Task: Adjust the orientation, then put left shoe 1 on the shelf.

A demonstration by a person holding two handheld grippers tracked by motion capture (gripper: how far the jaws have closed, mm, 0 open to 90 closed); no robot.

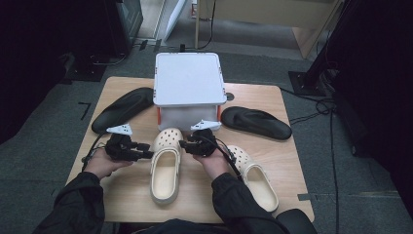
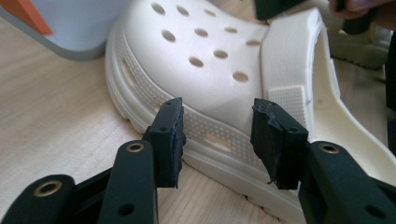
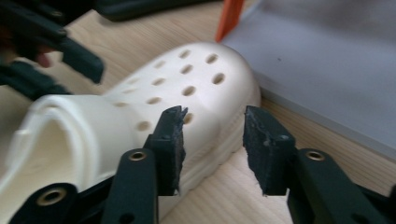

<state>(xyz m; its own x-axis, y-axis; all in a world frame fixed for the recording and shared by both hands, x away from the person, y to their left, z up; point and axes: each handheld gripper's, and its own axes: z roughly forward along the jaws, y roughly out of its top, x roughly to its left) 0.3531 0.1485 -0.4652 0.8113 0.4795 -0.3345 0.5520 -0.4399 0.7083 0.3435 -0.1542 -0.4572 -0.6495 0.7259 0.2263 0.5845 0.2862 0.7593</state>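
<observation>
A cream perforated clog lies toe-away in the middle of the wooden table. My left gripper sits at the clog's left side and my right gripper at its right side, both near the toe. In the left gripper view the jaws stand apart just in front of the clog's sidewall, with nothing pinched. In the right gripper view the jaws are likewise spread before the clog's toe. A second cream clog lies to the right, partly under the right forearm.
A white lidded box with orange clasps stands just beyond the clog's toe. One black flip-flop lies left of the box and another lies right of it. Dark floor and cables surround the table.
</observation>
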